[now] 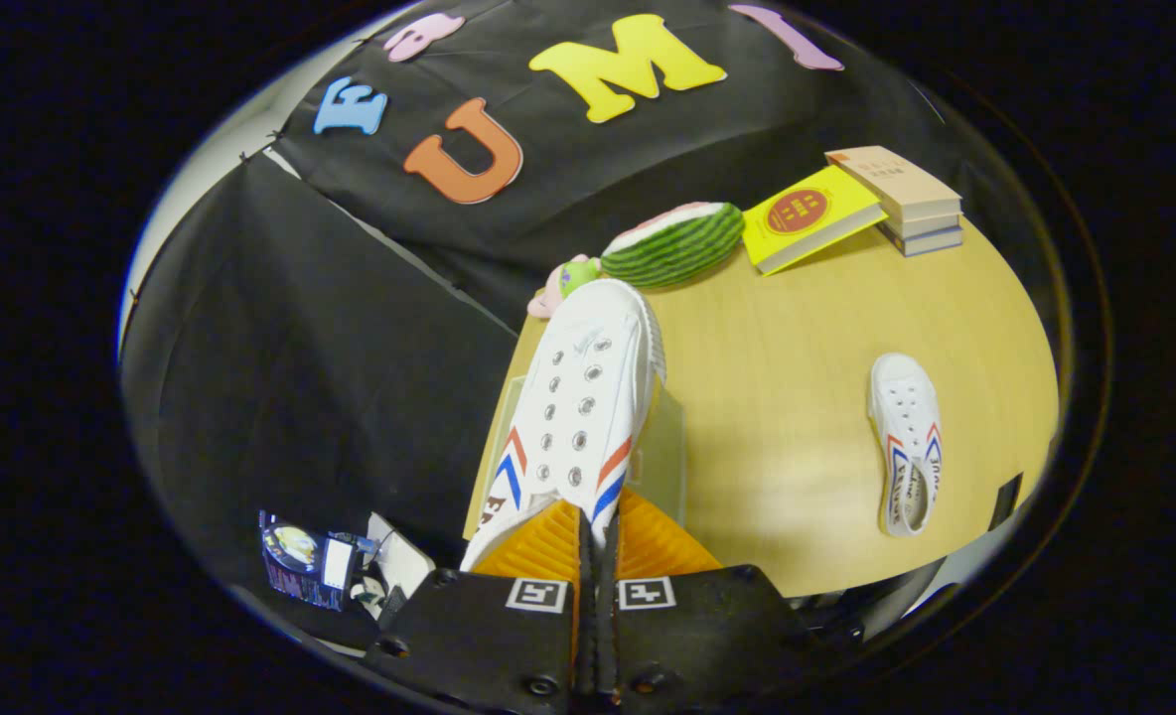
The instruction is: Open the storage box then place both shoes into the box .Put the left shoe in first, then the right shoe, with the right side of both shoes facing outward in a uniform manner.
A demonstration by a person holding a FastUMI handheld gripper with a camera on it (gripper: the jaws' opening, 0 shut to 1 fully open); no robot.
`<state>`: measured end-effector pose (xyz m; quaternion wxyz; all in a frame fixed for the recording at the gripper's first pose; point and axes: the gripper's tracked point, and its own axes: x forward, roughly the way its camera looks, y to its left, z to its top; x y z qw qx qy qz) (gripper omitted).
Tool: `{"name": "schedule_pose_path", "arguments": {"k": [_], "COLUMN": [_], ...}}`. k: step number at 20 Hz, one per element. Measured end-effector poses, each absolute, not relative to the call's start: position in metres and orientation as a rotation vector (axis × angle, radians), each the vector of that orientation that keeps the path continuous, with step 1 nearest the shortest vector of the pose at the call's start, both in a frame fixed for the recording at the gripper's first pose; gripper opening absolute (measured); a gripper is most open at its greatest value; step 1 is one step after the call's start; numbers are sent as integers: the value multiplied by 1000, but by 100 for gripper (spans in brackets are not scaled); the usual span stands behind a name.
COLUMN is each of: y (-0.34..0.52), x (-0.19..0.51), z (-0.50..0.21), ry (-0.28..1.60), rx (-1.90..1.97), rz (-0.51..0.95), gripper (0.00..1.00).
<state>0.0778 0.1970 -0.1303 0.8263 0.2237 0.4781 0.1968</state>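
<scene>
My gripper (598, 531) is shut on the heel end of a white canvas shoe (583, 397) with red and blue chevron stripes. The shoe points away from the fingers, toe toward the table's far edge, and is lifted above the wooden table (797, 397). Under it lies a clear storage box (662, 452), partly hidden by the shoe, so I cannot tell whether its lid is open. The second white shoe (908, 442), same stripes, lies flat on the table well to the right of the fingers, toe pointing away.
Beyond the held shoe sit a watermelon-slice toy (672, 245) and a small pink-green toy (563, 283). A yellow book (808, 215) leans on a stack of books (901, 194) at the far right. A small packet (305, 561) lies off the table's left edge.
</scene>
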Motion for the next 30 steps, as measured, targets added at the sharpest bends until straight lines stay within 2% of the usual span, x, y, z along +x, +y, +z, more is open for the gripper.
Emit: {"name": "schedule_pose_path", "arguments": {"k": [7, 17, 19, 20, 21, 25, 27, 30], "y": [298, 356, 363, 365, 368, 356, 348, 333], "x": [86, 93, 97, 99, 99, 103, 99, 90], "z": [-180, -246, -242, -236, -227, -211, -202, -184], "ry": [1139, 1221, 1201, 1182, 1161, 1073, 1031, 957], "rx": [450, 485, 506, 515, 511, 438, 388, 310], "rz": [436, 399, 442, 466, 499, 528, 541, 556], "gripper": [5, 6, 15, 30, 32, 86, 90, 90]}}
